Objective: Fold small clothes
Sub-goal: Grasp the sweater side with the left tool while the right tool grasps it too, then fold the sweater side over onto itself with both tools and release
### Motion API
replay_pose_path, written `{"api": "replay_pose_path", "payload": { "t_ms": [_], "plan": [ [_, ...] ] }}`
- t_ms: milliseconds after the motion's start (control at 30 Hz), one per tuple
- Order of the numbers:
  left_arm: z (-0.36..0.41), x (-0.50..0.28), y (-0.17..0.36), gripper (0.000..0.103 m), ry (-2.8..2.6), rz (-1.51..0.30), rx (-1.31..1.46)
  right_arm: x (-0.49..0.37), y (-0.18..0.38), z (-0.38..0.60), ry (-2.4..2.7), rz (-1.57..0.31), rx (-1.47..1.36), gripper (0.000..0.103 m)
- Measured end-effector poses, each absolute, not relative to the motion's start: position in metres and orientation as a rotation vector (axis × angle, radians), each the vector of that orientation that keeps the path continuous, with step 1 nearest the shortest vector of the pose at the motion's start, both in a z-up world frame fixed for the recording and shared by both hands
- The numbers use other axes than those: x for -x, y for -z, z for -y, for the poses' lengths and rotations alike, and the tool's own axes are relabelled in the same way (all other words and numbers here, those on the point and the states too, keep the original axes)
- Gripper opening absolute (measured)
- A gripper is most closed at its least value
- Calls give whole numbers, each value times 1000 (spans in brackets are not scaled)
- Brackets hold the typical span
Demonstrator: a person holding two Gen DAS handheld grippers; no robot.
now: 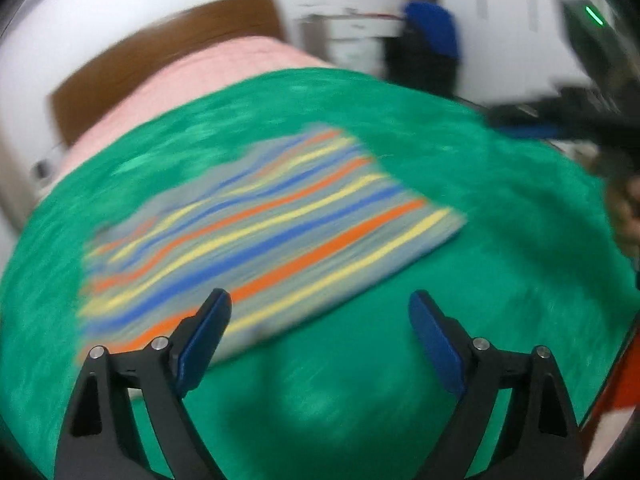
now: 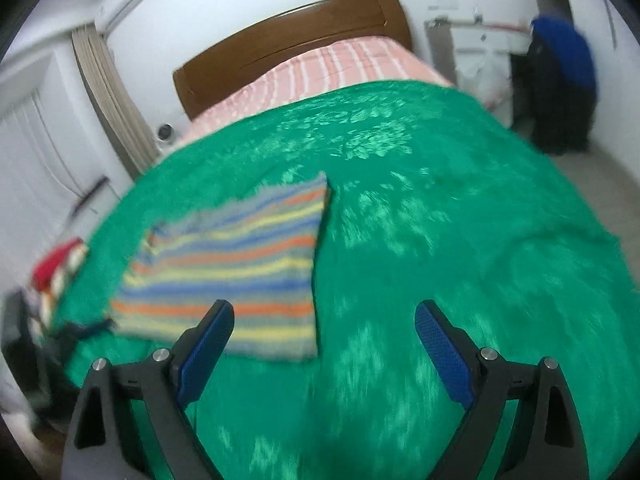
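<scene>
While both views are smeared by motion blur, the striped garment [image 1: 264, 236] can be made out lying flat on the green blanket [image 1: 480, 208] that covers the bed, folded into a roughly rectangular shape with orange, yellow and blue bands on grey. The left claw [image 1: 320, 312] hangs above the blanket with its blue-padded fingers [image 1: 204, 340] spread wide and nothing between them; its left finger overlaps the near edge of the garment in the picture, though whether it touches the cloth cannot be told. The right claw [image 2: 324, 320] is likewise wide open and empty, over bare green blanket, with the garment [image 2: 232, 264] lying to its left and its left finger [image 2: 208, 348] overlapping the cloth's near edge in view. Beyond the blanket lie a pink striped bedcover [image 2: 340, 68] and a brown wooden headboard [image 2: 288, 36]. In the right wrist view a red and white bundle [image 2: 60, 268] sits at the bed's left edge, and a dark blue shape [image 2: 564, 80] stands by the far wall
</scene>
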State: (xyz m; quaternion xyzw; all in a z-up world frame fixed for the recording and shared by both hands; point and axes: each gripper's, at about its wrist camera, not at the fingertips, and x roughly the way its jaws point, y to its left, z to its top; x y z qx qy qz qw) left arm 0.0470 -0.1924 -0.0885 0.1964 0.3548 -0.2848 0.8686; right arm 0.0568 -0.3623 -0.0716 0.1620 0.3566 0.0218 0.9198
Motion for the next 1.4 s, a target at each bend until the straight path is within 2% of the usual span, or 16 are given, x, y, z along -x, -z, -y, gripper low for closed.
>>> {"api": "replay_pose_path", "payload": {
  "t_ms": [100, 133, 200, 267, 367, 433, 467, 500, 733, 900, 967, 1033, 1067, 1133, 1200, 1400],
  "plan": [
    [254, -63, 116, 90, 684, -780, -527, -99, 81, 380, -154, -772, -395, 75],
    [269, -65, 125, 84, 691, -778, -570, -119, 87, 386, -199, -801, -422, 73],
    [283, -68, 133, 65, 706, -749, -586, -146, 95, 392, -262, -841, -450, 70],
    [284, -70, 133, 7, 700, -748, -557, -176, 109, 392, -334, -897, -474, 70],
    [271, -75, 126, 5, 717, -748, -475, -220, 138, 386, -358, -964, -525, 69],
    [255, -79, 118, 5, 724, -758, -387, -251, 159, 379, -372, -980, -615, 66],
    [247, -81, 115, 5, 722, -765, -346, -261, 162, 376, -375, -963, -652, 45],
    [236, -84, 110, 4, 712, -772, -288, -272, 164, 371, -391, -957, -694, 7],
    [68, -106, 69, 4, 520, -788, 129, -298, 85, 262, -541, -966, -510, 9],
    [-28, -112, 88, 7, 315, -846, 270, -319, 71, 141, -660, -975, -418, 9],
    [-51, -114, 103, 32, 218, -898, 271, -327, 88, 97, -681, -985, -431, 14],
    [-69, -107, 110, 51, 148, -921, 254, -325, 111, 70, -664, -1018, -459, 31],
    [-78, -101, 108, 58, 143, -912, 262, -325, 119, 64, -652, -1030, -478, 39],
    [-89, -88, 99, 68, 151, -865, 282, -307, 124, 60, -630, -1011, -491, 39],
    [-91, -81, 89, 74, 172, -818, 297, -284, 113, 67, -585, -956, -395, 39],
    [-62, -115, 79, 75, 257, -774, 243, -197, 71, 105, -506, -835, -54, 40]
  ]
}}
